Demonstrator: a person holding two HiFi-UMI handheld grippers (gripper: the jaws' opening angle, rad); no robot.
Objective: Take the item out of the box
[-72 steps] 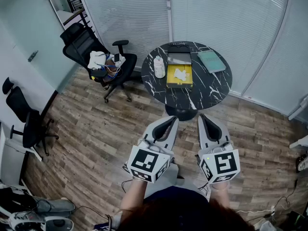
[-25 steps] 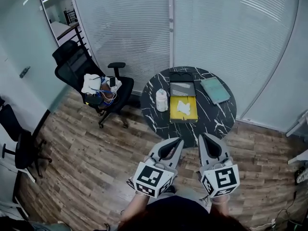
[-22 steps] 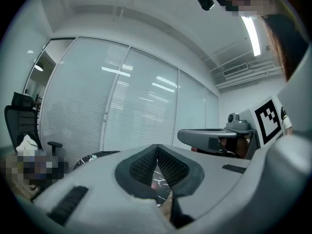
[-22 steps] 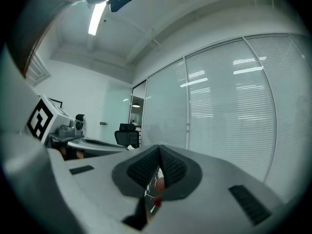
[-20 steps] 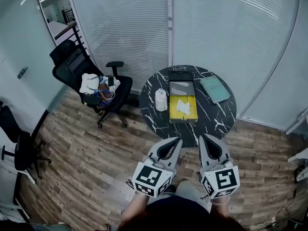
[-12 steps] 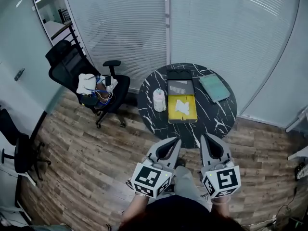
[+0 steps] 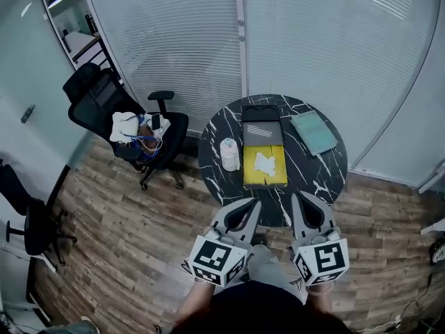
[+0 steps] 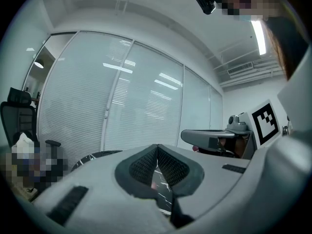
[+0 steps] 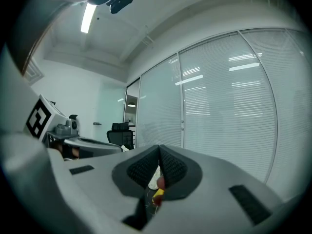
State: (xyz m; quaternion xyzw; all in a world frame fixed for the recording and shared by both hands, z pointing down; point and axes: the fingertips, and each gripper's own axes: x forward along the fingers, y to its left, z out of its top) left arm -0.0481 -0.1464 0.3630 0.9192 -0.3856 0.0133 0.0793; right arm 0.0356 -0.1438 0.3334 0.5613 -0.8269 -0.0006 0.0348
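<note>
Grey ribbed pads (image 8: 141, 165) of the left gripper (image 8: 157, 148): closed tip to tip, nothing between. Right gripper (image 9: 159, 149): likewise closed and empty; a sliver of yellow and white shows far off through the slot under its tips, probably the box. Position of both: held low in front of the person, side by side, over the wood floor (image 7: 132, 214), short of the table's near edge and well apart from anything on it. Table (image 7: 320, 176): round, black marble with white veining. Box (image 7: 254, 179): yellow, open, near the table's middle, with a grey flap (image 7: 261, 132) lying beyond it, seemingly its lid. Item (image 7: 265, 163): white, crumpled-looking, lying inside the box; what it is cannot be made out. Roll (image 7: 229, 154): white, just beside the box on its left. Book (image 7: 314, 132): teal, to the box's right, apart from it. Chair (image 7: 97, 99): black, left of the table, clutter on its seat. Task status: nothing done; the item is untouched in the box. Outstanding, by judgement: close the gap to the table, open one gripper over the box, take hold of the item, lift it clear.
</note>
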